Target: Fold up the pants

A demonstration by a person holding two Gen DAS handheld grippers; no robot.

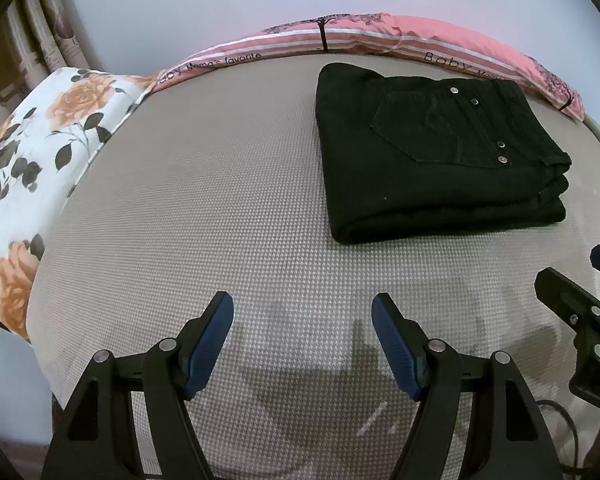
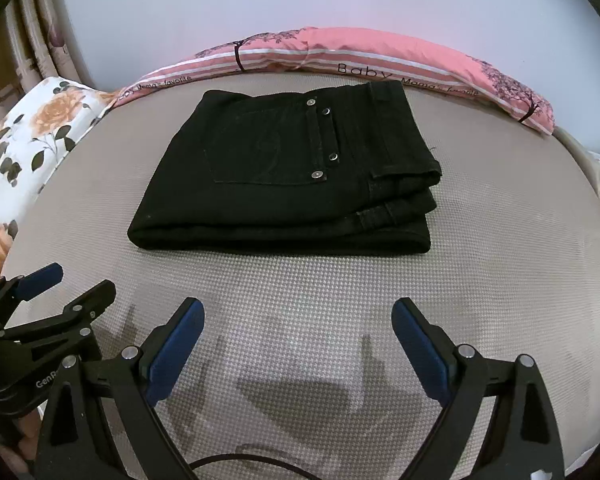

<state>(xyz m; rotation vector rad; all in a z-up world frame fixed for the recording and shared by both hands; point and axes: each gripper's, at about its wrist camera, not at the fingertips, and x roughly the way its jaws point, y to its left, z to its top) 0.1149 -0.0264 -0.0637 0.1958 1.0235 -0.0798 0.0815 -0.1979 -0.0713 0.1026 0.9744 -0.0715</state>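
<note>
Nearest, the left tongs point(image 1: 302, 312) and the right tongs point(image 2: 298, 318) both stand spread and hold nothing above the bed point(image 2: 300, 288). Farther off, the black pants point(image 2: 288, 172) lie folded on it, before a pink pillow point(image 2: 380, 56).

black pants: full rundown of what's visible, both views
The black pants look like denim and are folded into a compact, roughly rectangular stack of several layers. A back pocket faces up, with four metal rivets beside it, and the waistband and a belt loop show at the right edge. They lie flat on the grey textured mattress, near the pink striped pillow. Neither hand-held gripper touches them; both are open and empty.
</note>
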